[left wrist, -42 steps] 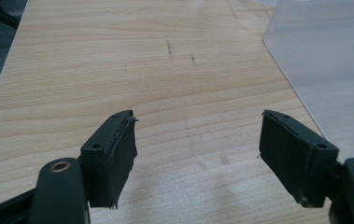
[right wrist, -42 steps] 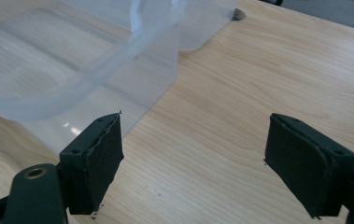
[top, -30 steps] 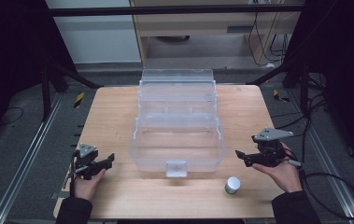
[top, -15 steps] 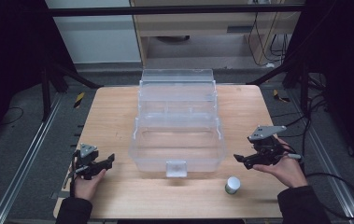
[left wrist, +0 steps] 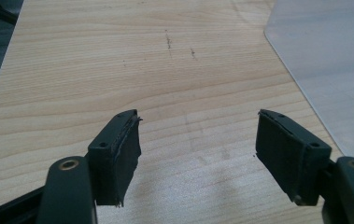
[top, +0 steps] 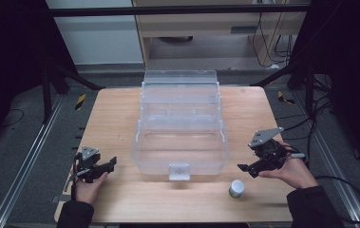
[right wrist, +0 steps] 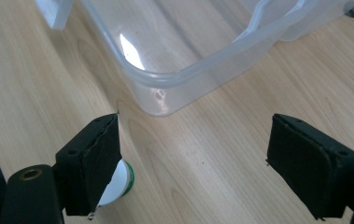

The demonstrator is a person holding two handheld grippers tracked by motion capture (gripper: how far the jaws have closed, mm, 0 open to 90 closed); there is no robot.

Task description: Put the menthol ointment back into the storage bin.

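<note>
A clear plastic box (top: 180, 145) with its lid hinged open at the back stands in the middle of the wooden table (top: 116, 114). A small white jar with a green band (top: 236, 188) stands in front of the box's right corner. My right gripper (top: 245, 169) hovers open just right of the jar, a little above the table. In the right gripper view the jar (right wrist: 117, 181) peeks out behind the left jaw, and the box's corner (right wrist: 165, 88) lies ahead. My left gripper (top: 112, 162) is open at the table's front left, beside the box wall (left wrist: 329, 60).
A white latch tab (top: 179, 172) sticks out from the box's front wall. Metal rails (top: 21, 171) and dark floor run along both sides of the table. Cables (top: 339, 185) trail off to the right. A cabinet (top: 206, 28) stands behind the table.
My right gripper has come down and leftward toward the jar. The left gripper has stayed in place.
</note>
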